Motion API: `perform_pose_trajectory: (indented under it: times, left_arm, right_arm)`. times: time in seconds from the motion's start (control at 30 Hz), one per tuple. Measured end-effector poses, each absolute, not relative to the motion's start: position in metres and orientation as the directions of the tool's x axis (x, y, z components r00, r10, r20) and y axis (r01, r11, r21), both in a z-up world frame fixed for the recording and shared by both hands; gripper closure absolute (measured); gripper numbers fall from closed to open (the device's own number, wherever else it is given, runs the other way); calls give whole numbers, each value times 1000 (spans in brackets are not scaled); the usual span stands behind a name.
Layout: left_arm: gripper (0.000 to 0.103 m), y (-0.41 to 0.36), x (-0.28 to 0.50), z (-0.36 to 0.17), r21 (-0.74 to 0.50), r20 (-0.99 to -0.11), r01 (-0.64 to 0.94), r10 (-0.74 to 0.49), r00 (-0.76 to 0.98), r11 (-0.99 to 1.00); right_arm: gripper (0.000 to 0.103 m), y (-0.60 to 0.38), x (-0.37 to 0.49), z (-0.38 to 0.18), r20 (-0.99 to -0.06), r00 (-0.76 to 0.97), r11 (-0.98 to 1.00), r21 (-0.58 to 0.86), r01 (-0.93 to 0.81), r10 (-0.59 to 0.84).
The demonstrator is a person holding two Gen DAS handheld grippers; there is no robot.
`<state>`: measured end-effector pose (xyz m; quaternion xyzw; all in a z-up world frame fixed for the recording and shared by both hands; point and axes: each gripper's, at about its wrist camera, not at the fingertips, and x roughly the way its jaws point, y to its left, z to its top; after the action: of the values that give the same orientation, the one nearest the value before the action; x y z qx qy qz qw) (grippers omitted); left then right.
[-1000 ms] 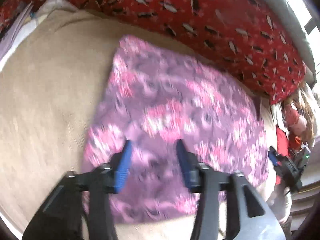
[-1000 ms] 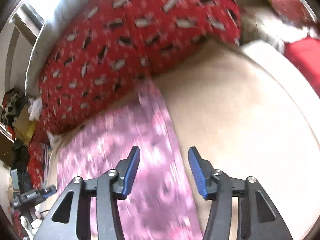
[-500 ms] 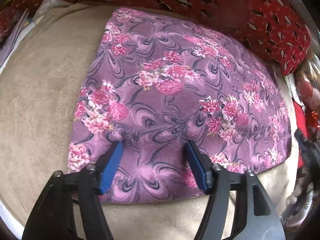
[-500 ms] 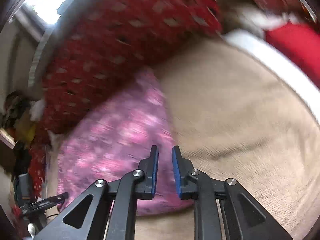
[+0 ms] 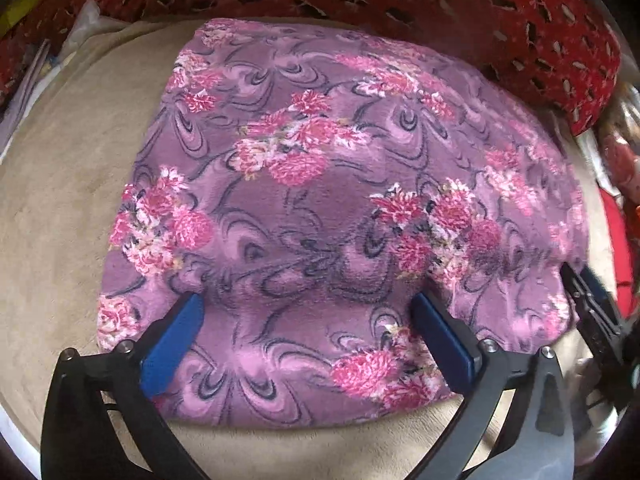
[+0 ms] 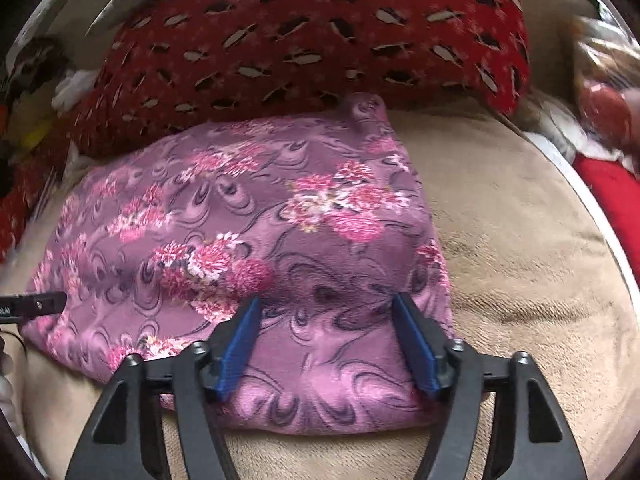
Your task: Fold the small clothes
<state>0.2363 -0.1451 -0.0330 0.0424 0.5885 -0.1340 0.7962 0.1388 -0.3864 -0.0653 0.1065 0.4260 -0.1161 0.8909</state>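
A tan plush blanket (image 5: 60,208) covers the surface, likely a bed. Behind it lies a red patterned pillow (image 6: 320,40). Daylight falls from the far side; red and white clutter (image 6: 600,152) sits blurred at the right edge.

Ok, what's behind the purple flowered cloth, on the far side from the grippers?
A red patterned cushion lies right behind the purple flowered cloth, along its far edge. The tan blanket runs under both. Whether the cloth's far edge touches the cushion is hidden.
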Motion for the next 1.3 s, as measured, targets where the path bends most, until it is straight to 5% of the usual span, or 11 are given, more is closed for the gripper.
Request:
perform_pose_trajectory:
  times: [0.2, 0.47, 0.6, 0.73, 0.87, 0.9, 0.97, 1.03, 1.23, 1.3]
  left_arm:
    - [0, -152, 235, -36, -63, -940, 235, -137, 311, 970]
    - [1, -156, 235, -25, -40, -941, 287, -133, 312, 957]
    - [3, -143, 256, 8, -42, -898, 251, -147, 414, 967]
    - [3, -139, 308, 21, -63, -907, 191, -136, 398, 980]
    - [3, -148, 344, 22, -58, -905, 174, -125, 405, 983]
    - [3, -151, 349, 17, -46, -906, 176, -115, 407, 983]
    - [3, -147, 354, -7, -3, -922, 158, -64, 381, 987]
    - [2, -143, 368, -40, 26, -956, 142, -17, 294, 990]
    - [4, -102, 345, -8, -182, -927, 77, -197, 320, 980]
    - [3, -94, 323, -2, -222, -911, 83, -237, 338, 972]
  right_arm:
    - [6, -381, 142, -68, -797, 598, 964, 84, 252, -86]
    - [8, -394, 151, -51, -803, 593, 963, 114, 246, -56]
    - [6, -443, 159, -21, -734, 672, 905, 216, 367, -97]
    - [8, -505, 208, -31, -789, 610, 796, 325, 510, -68]
    - [27, -522, 253, -41, -786, 618, 760, 401, 511, 0]
    - [53, -520, 266, -44, -785, 620, 768, 406, 495, 16]
    - [87, -518, 279, -51, -789, 613, 786, 399, 473, 31]
    - [87, -523, 289, -77, -872, 489, 783, 292, 549, -18]
    - [79, -517, 245, -34, -784, 618, 804, 330, 494, -57]
    - [54, -498, 219, -26, -740, 673, 838, 367, 404, 0]
